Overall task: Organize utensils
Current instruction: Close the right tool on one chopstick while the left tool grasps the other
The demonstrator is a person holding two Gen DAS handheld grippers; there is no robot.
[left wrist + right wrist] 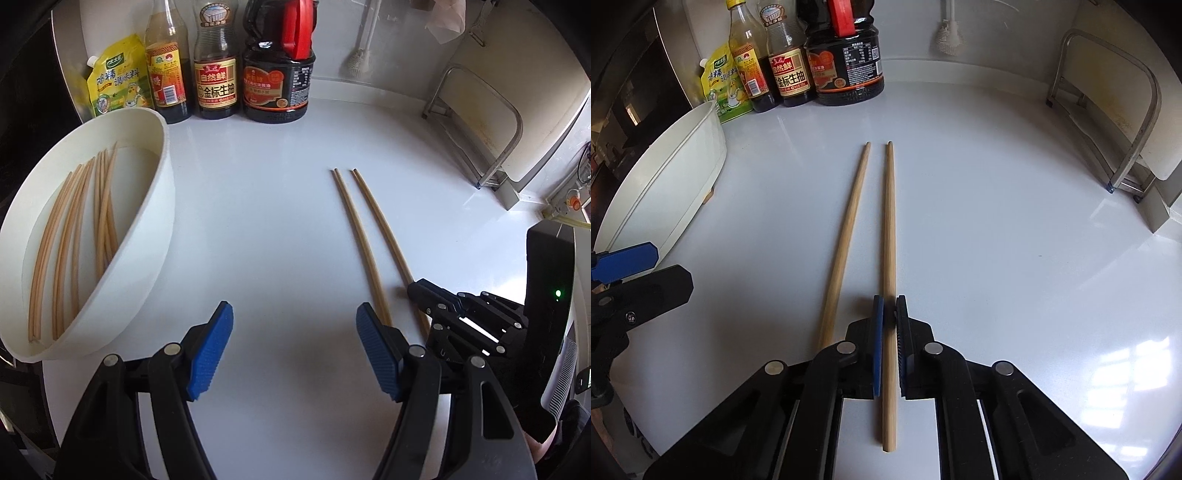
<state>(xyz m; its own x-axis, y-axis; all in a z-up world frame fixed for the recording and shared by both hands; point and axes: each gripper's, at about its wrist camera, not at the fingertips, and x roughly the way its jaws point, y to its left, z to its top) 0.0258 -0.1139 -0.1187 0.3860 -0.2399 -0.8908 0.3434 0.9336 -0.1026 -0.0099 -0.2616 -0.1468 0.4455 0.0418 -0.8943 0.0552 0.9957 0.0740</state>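
Right claw [889,314] clenched on right-hand pale wooden chopstick [888,229] lying on glossy white table [997,258], second wooden chopstick [846,236] just left, left claw [294,347] released, hovering nearby, empty

2 chopsticks [888,229] side by side on counter [997,240], bowl [155,206] left, bottles [218,74] behind
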